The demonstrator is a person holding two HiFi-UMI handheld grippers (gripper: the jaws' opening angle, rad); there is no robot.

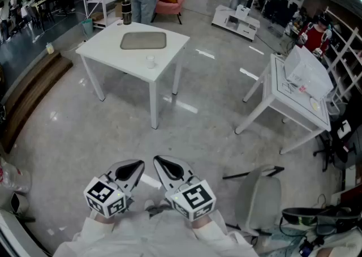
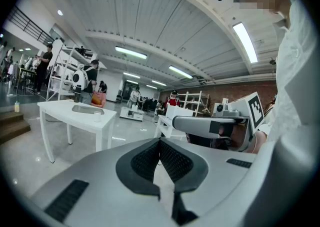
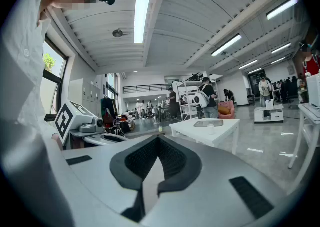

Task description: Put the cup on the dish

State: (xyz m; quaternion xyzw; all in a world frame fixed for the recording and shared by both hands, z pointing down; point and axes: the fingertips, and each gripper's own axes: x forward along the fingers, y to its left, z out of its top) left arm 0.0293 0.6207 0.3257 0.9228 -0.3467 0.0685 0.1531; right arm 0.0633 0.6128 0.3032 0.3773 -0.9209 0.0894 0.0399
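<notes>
**Q:** What is the left gripper (image 1: 134, 166) doing so far back from the white table (image 1: 104, 52)?
**A:** It is resting clenched on nothing, jaws pressed together and aiming roughly level toward the table. This is probably a carrying pose ahead of the approach.

**Q:** And the right gripper (image 1: 162, 163)?
**A:** It is riding just beside the left one. It is likewise clamped and empty, and equally far from the table.

**Q:** Where is the cup (image 1: 150, 59) sitting?
**A:** It is standing on the table near the front edge, just in front of the grey dish (image 1: 136, 41) and apart from it. By my judgement, the placing is not yet begun.

**Q:** Is anything crowding the way in?
**A:** Bare floor (image 1: 113, 131) is lying open up to the table's near corner. A grey chair (image 1: 259, 191) and a second desk (image 1: 294, 106) are standing well to the right of the table, off the straight path.
</notes>
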